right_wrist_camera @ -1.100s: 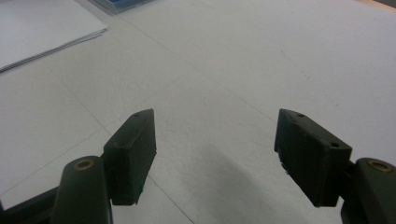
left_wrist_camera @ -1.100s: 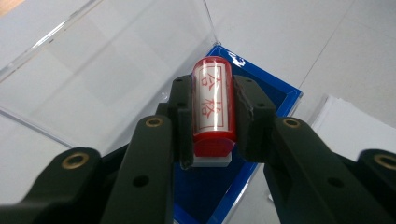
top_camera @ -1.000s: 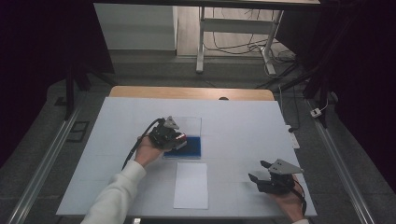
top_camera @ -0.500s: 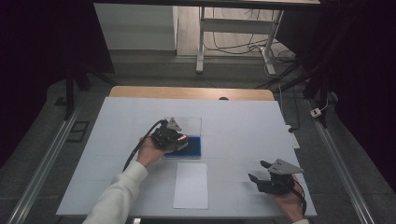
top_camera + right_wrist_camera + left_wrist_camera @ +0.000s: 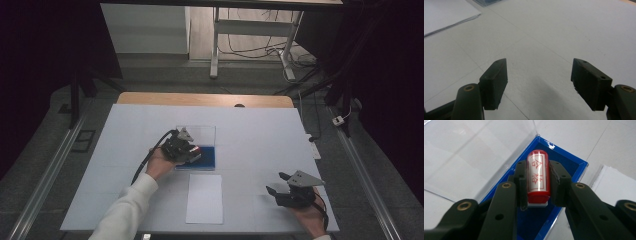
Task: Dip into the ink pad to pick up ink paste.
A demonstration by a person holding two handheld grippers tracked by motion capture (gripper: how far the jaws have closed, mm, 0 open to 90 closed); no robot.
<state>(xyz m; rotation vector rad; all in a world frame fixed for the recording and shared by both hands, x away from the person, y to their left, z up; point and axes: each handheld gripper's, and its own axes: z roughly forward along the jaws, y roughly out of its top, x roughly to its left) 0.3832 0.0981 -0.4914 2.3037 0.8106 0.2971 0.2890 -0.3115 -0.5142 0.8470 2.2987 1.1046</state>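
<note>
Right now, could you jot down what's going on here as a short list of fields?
setting: white table
left gripper: jaws shut on red stamp
stamp position: over blue ink pad, in a case with clear lid open
right gripper: jaws open, holding nothing, over bare table
paper sheets: near edge, between the hands

The person's left forearm, in a white sleeve (image 5: 131,202), reaches in from the bottom edge and slants up toward the table's middle, where the left hand (image 5: 159,162) carries the black two-jaw left gripper (image 5: 538,182) with its black cable (image 5: 145,161) trailing back beside the wrist; its jaws point forward and down and are clamped on the two sides of a red cylindrical stamp (image 5: 537,180). The right hand (image 5: 309,216) rests low near the right front corner, holding the black right gripper (image 5: 539,75) topped by its grey three-cornered plate (image 5: 302,178). Its jaws point left across the table and stand wide apart with nothing between them.
</note>
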